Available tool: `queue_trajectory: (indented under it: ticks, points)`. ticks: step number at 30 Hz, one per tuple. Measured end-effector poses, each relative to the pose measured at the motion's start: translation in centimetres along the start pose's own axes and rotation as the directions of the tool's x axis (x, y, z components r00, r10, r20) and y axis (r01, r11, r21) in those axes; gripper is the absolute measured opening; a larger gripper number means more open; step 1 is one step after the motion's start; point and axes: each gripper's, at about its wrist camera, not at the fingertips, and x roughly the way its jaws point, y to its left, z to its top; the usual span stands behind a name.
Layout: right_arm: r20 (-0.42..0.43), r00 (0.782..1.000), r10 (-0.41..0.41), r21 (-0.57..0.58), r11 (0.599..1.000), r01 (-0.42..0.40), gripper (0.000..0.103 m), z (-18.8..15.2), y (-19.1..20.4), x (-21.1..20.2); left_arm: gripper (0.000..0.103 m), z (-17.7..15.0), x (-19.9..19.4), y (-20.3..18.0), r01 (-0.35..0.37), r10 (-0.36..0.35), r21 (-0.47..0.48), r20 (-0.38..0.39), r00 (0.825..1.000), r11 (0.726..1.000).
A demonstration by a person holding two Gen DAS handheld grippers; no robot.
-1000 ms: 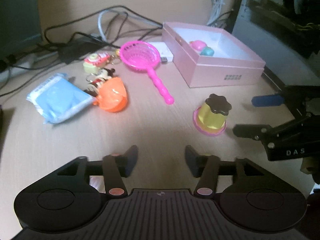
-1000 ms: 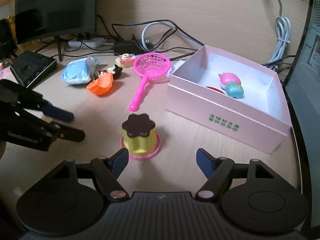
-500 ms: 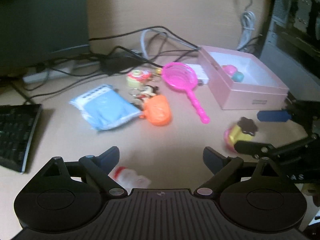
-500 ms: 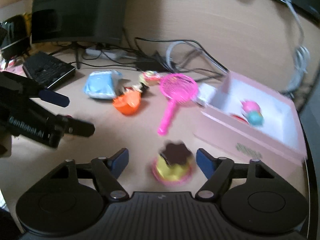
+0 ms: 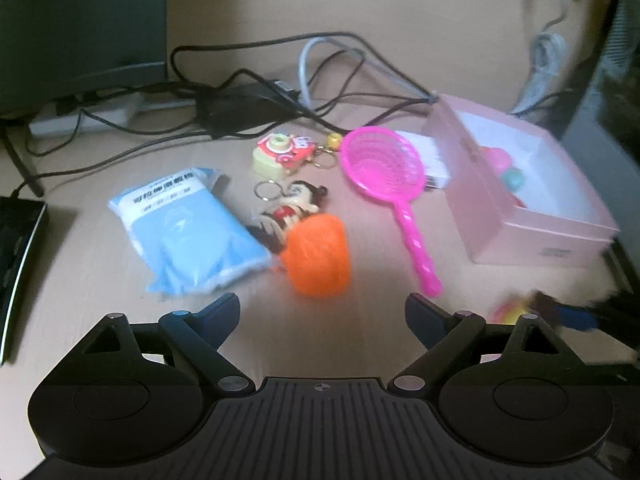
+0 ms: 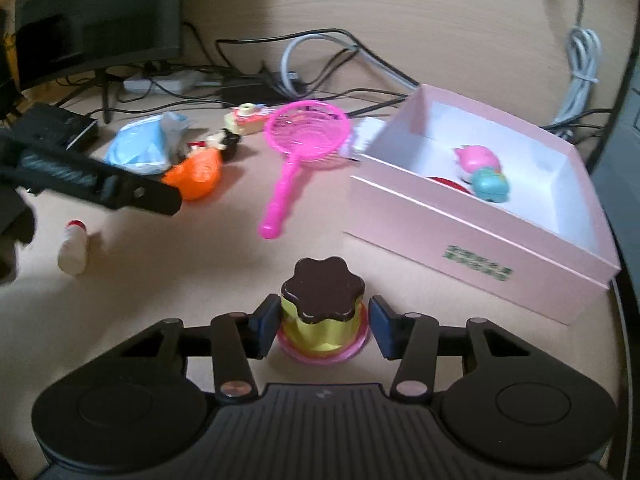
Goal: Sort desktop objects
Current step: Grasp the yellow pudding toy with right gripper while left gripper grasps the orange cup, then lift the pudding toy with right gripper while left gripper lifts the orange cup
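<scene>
My right gripper (image 6: 322,326) jaws, just closing, flank the pudding toy (image 6: 322,312) without clear contact; light, rigid plastic, best gripped at yellow midsection; left gripper (image 5: 322,314) jaws released.

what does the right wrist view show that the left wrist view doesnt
Only the right wrist view: the pudding toy sharp between the right gripper fingers, and a small white bottle with a red cap lying on the desk; its jaws have just been closing around the toy.

Only the left wrist view: the left gripper wide open with nothing between its fingers.

Both: pink net scoop, orange toy, blue packet, keychains and pink box.
</scene>
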Motion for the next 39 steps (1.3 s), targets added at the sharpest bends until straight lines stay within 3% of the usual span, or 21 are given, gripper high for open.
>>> queue_trajectory:
  ticks: [5,8,12,19,28,33,39]
  points:
    - [0.004,1.0,0.006,0.008,1.0,-0.006,0.055,0.4,-1.6,0.1,0.082,1.8,2.9,0.4,-0.032,0.03,-0.037,-0.054,0.998,0.999]
    - [-0.012,1.0,0.018,0.025,1.0,-0.018,0.057,0.6,-1.9,0.5,0.076,2.1,3.7,-0.1,-0.05,0.05,0.007,-0.063,0.997,0.999]
    - [-0.02,0.999,0.031,0.016,0.999,-0.031,0.058,0.7,-1.7,1.2,0.056,2.3,3.8,-0.4,-0.073,0.077,0.073,-0.055,0.996,0.995]
    - [-0.032,0.999,0.031,0.029,0.999,-0.03,0.058,0.4,-1.5,1.6,0.056,0.9,2.7,-0.8,-0.043,0.055,0.171,-0.064,0.996,0.984]
    - [-0.036,0.999,0.023,0.002,1.0,-0.023,0.061,-0.6,-1.3,0.6,0.057,-4.1,-2.0,-2.3,0.141,-0.11,0.261,-0.133,0.985,0.955]
    - [-0.017,1.0,0.021,-0.018,1.0,-0.022,0.063,-1.6,-0.8,-1.0,0.061,-6.0,-3.3,-2.4,0.035,-0.015,0.292,-0.073,0.997,0.956]
    - [0.024,1.0,0.012,-0.041,0.999,-0.011,0.076,-2.6,0.0,-3.3,0.077,-6.5,-5.2,-0.3,-0.074,0.077,0.254,-0.002,0.997,0.964]
